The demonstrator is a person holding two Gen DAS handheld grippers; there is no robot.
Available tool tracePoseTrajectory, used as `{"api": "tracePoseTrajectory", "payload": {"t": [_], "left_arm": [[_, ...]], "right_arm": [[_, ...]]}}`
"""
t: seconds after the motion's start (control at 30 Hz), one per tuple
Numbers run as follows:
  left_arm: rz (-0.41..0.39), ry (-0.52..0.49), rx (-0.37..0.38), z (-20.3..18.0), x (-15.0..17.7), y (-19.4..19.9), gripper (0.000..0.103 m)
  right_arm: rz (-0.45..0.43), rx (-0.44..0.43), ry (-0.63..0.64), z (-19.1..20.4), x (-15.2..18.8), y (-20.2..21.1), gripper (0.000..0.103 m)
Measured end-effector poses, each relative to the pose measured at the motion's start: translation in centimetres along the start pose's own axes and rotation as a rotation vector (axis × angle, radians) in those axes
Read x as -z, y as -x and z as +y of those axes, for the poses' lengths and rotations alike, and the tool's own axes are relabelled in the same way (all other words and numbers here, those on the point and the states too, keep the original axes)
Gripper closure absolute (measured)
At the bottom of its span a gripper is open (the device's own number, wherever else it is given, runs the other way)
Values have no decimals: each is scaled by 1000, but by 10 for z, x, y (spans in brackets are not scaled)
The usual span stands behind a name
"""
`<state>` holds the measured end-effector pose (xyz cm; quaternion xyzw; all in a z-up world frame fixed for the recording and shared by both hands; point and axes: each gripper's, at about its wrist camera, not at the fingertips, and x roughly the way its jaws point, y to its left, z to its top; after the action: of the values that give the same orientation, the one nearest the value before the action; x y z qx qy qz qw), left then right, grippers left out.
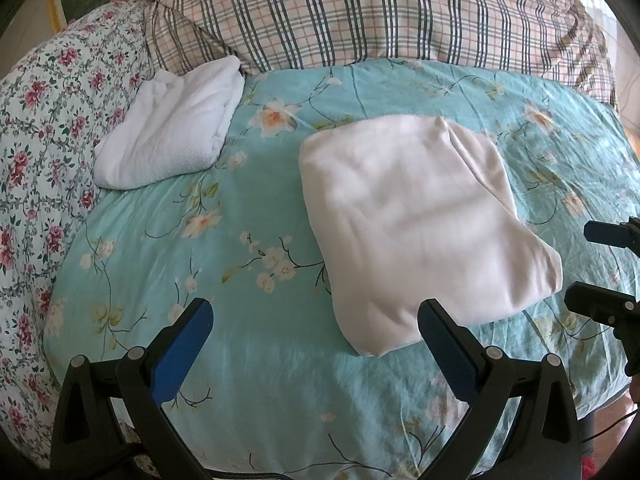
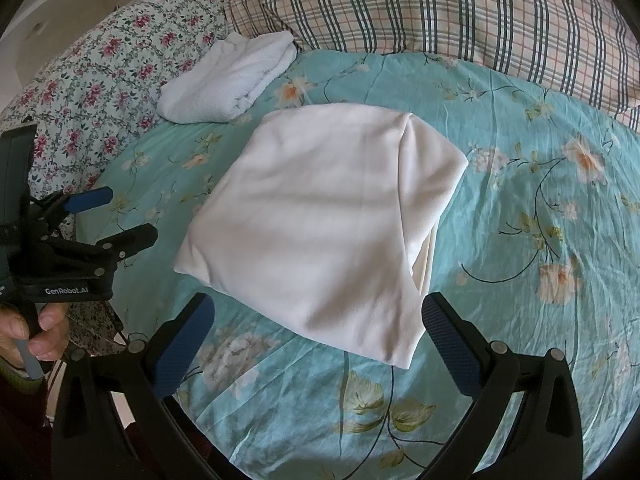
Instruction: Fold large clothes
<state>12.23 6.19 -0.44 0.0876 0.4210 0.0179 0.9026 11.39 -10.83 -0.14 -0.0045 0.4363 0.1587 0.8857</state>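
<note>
We see a bed covered by a turquoise sheet (image 2: pixel 500 168) printed with pale blossoms and thin dark stems, lightly creased all over. In its middle lies the folded cream garment (image 2: pixel 320 216), a soft, smooth, roughly square bundle with rounded corners and a layered open edge on its right side. Beyond it, well apart and toward the far left, sits a folded white towel (image 1: pixel 172 128) with a nubbly terry surface, its far end touching the plaid pillow (image 1: pixel 360 12) and its left side resting against the rose-print quilt (image 1: pixel 44 120) that runs down the bed's left edge. Our left tongs (image 1: pixel 316 344) are spread wide with nothing between the blue pads, the right pad just at the garment's near corner; in the right wrist view they (image 2: pixel 120 218) hover at the left, off the garment's left edge, gripped by a hand (image 2: pixel 36 328). Our right tongs (image 2: pixel 318 336) are likewise spread wide and empty, straddling the garment's near corner; from the left wrist view they (image 1: pixel 588 264) show at the far right, just beside the garment's right edge. Bare sheet lies open to the right of the garment and in front of it.
</note>
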Motion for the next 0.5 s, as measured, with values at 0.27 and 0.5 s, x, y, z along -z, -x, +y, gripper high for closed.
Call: {"api": "tracePoseTrajectory", "payload": {"t": [0.27,0.5], "left_arm": [[-1,0,0,0,0,1,1],[-3,0,1,-1,-1,1,1]], "right_arm": [[-1,1,2,0,-3,1,0],[-2,-1,5,-1,-5,1,0]]}}
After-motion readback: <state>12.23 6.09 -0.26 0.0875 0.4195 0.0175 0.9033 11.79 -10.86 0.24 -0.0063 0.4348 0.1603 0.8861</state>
